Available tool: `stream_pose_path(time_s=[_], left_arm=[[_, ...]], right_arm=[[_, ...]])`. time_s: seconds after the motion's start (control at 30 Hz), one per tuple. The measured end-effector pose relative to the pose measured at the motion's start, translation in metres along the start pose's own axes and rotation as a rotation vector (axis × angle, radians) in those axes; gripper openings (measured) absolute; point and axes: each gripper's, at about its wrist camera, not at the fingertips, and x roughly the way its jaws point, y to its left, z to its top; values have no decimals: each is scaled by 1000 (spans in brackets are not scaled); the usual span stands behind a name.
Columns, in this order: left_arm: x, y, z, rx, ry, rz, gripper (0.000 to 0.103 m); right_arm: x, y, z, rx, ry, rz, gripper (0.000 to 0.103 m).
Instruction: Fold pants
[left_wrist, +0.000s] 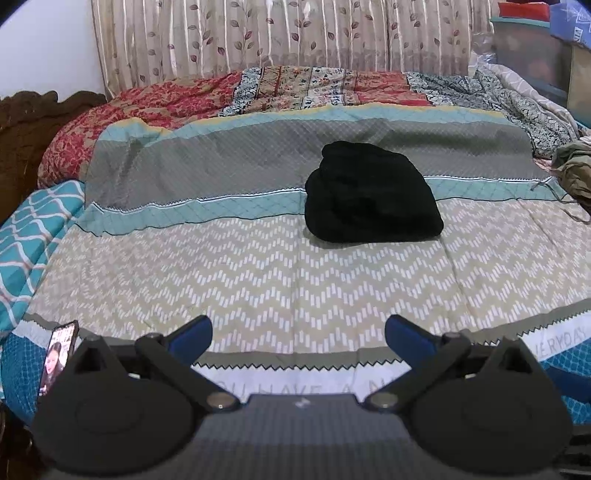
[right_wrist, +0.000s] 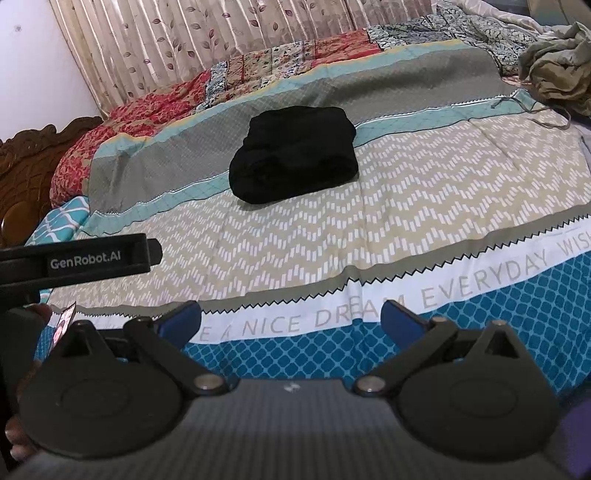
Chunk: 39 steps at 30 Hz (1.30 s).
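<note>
On the bed, mid-spread, we see the black pants folded into a compact bundle across the teal stripe & grey band. Our left claw hangs released near the bed's front edge, well apart from the pants, w/ nothing between its fingers. Right claw likewise released, empty, over the lettered border. Phone at far left.
</note>
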Motion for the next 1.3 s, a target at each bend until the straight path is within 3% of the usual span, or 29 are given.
stream_pose_path(time_s=[0.23, 1.3], left_arm=[[-5, 3, -3, -11, 10, -23, 103], [-4, 1, -5, -7, 40, 1, 103]], right_arm=[[-5, 0, -1, -2, -5, -3, 103], [-2, -3, -5, 34, 15, 10, 103]])
